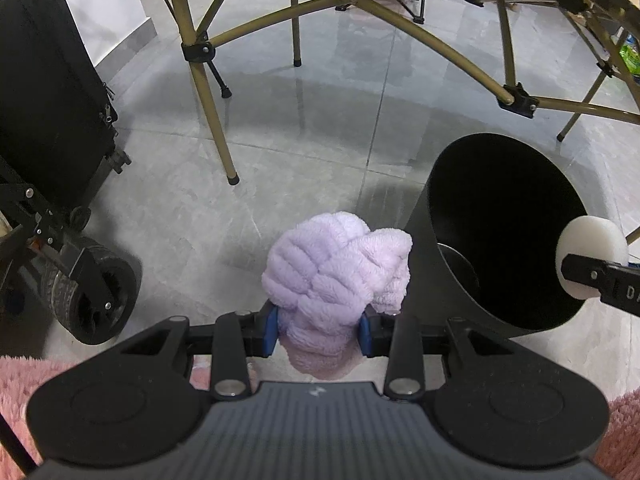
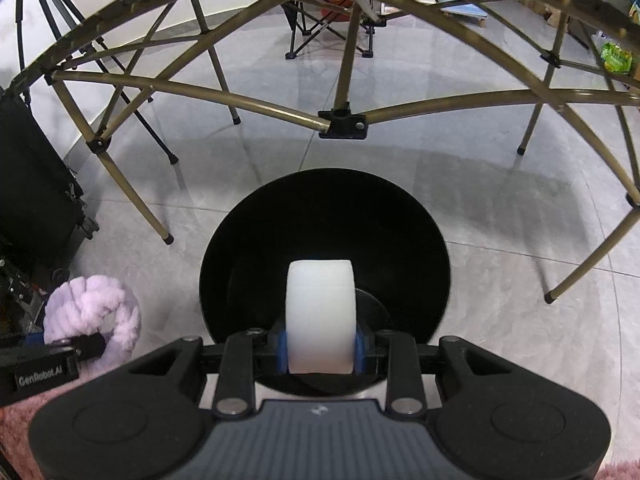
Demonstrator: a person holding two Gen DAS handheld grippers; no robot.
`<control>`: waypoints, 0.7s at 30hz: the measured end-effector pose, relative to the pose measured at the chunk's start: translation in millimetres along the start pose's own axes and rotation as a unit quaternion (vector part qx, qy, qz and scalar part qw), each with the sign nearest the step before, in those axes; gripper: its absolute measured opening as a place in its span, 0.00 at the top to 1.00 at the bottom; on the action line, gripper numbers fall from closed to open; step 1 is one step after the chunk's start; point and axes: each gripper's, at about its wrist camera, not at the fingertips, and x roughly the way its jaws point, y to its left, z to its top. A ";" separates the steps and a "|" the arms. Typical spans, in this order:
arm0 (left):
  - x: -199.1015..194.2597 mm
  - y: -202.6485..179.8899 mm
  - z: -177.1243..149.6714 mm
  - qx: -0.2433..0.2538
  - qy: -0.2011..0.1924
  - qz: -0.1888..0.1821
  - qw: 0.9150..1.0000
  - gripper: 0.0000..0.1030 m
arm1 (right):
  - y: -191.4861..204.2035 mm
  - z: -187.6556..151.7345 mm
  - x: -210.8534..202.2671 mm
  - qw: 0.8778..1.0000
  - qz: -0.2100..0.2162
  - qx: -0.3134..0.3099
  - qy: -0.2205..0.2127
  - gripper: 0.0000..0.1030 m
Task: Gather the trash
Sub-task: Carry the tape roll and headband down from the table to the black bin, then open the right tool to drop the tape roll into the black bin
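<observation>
My left gripper (image 1: pixel 318 330) is shut on a fluffy lilac knotted cloth (image 1: pixel 336 276), held above the grey floor just left of a black round bin (image 1: pixel 500 236). My right gripper (image 2: pixel 320 350) is shut on a white rounded disc (image 2: pixel 320 316), seen edge-on and hanging directly over the mouth of the black bin (image 2: pixel 324 224). In the left wrist view the white disc (image 1: pixel 592 256) shows at the right edge, over the bin's far rim. The lilac cloth (image 2: pixel 94 312) appears at the lower left of the right wrist view, beside the bin.
A folding table's bronze frame (image 1: pixel 352 0) and legs (image 1: pixel 212 112) arch over the floor behind the bin. A black case (image 1: pixel 44 92) on a wheeled cart (image 1: pixel 100 296) stands at the left. Pink fluffy rug (image 1: pixel 16 384) lies under my grippers. A folding chair (image 2: pixel 332 28) stands far back.
</observation>
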 end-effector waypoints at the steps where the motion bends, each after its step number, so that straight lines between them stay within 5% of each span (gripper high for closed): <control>1: 1.4 0.6 1.0 -0.001 0.001 0.001 1.000 0.64 | 0.7 2.3 3.3 1.000 0.001 0.000 0.002 0.72; 21: 20.5 8.4 21.5 -0.017 0.013 0.010 1.000 0.64 | 15.9 25.1 45.3 1.000 0.009 -0.007 0.029 0.72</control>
